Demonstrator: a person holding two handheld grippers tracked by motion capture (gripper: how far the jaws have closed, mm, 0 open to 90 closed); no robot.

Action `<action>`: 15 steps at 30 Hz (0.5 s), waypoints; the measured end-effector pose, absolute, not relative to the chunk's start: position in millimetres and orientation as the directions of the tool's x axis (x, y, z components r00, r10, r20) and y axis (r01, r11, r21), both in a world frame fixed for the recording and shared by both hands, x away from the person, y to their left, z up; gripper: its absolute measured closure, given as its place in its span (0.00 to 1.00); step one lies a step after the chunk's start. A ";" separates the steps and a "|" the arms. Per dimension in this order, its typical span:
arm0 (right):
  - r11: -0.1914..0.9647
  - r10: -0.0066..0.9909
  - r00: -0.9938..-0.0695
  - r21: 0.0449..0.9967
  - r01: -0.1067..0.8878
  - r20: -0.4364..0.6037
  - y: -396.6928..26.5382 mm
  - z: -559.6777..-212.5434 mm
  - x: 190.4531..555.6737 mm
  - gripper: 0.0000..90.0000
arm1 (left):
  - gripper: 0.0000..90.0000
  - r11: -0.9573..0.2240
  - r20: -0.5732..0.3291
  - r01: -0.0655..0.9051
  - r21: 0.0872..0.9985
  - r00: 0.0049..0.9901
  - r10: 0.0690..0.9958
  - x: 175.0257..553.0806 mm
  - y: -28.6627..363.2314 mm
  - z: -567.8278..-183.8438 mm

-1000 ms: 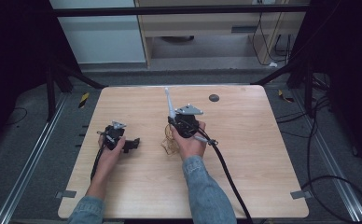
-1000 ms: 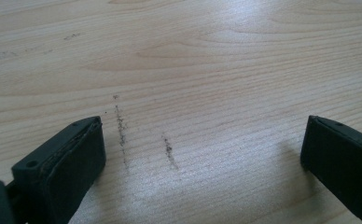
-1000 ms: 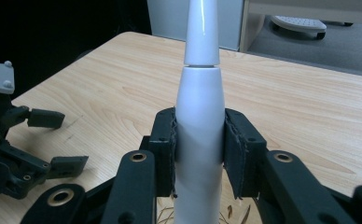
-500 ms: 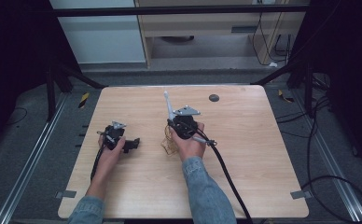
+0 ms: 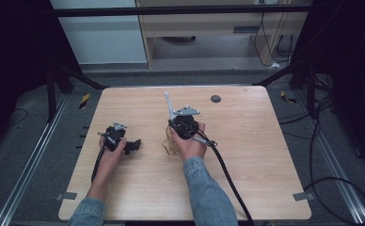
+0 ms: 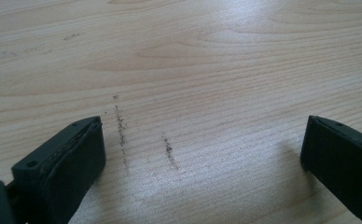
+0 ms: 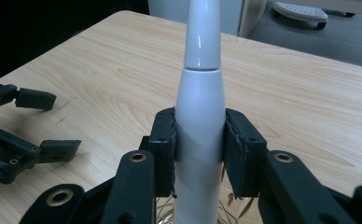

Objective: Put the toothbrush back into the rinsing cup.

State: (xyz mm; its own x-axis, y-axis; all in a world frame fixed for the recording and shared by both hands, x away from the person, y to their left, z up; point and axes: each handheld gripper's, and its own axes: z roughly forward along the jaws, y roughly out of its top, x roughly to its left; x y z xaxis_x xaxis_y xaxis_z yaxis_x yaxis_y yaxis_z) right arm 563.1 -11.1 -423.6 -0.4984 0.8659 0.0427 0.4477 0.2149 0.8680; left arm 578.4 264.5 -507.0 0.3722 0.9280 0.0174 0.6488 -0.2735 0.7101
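- Right gripper (image 7: 200,154) is clamped tight on a slim white plastic tool handle (image 7: 200,130), pointing toward 12 o'clock near the middle of the light wooden table (image 5: 246,141).
- Left gripper (image 6: 202,158), at the handle's 9 o'clock, hangs wide open over bare wood.

Bare table (image 6: 216,56) is lying between and ahead of the left gripper's (image 5: 132,145) parted fingers (image 6: 67,168). The white handle (image 7: 200,140) is filling the gap between the right gripper's (image 7: 200,154) fingers (image 7: 163,149). A dark round spot (image 5: 215,99) is sitting well beyond them.
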 end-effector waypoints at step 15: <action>0.229 0.863 -0.505 0.865 0.446 0.032 -10.2 -423.7 563.3 0.74 | 0.00 -0.274 0.017 0.649 0.710 0.373 0.928 578.4 264.6 -507.0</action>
State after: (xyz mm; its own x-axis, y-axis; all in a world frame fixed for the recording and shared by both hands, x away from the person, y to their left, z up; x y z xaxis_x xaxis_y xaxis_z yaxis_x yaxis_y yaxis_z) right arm 563.3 -10.2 -423.7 -0.5045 0.8628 0.0315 0.4464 0.2294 0.8649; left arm 578.4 264.6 -507.0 0.3725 0.9279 0.0171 0.6487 -0.2736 0.7102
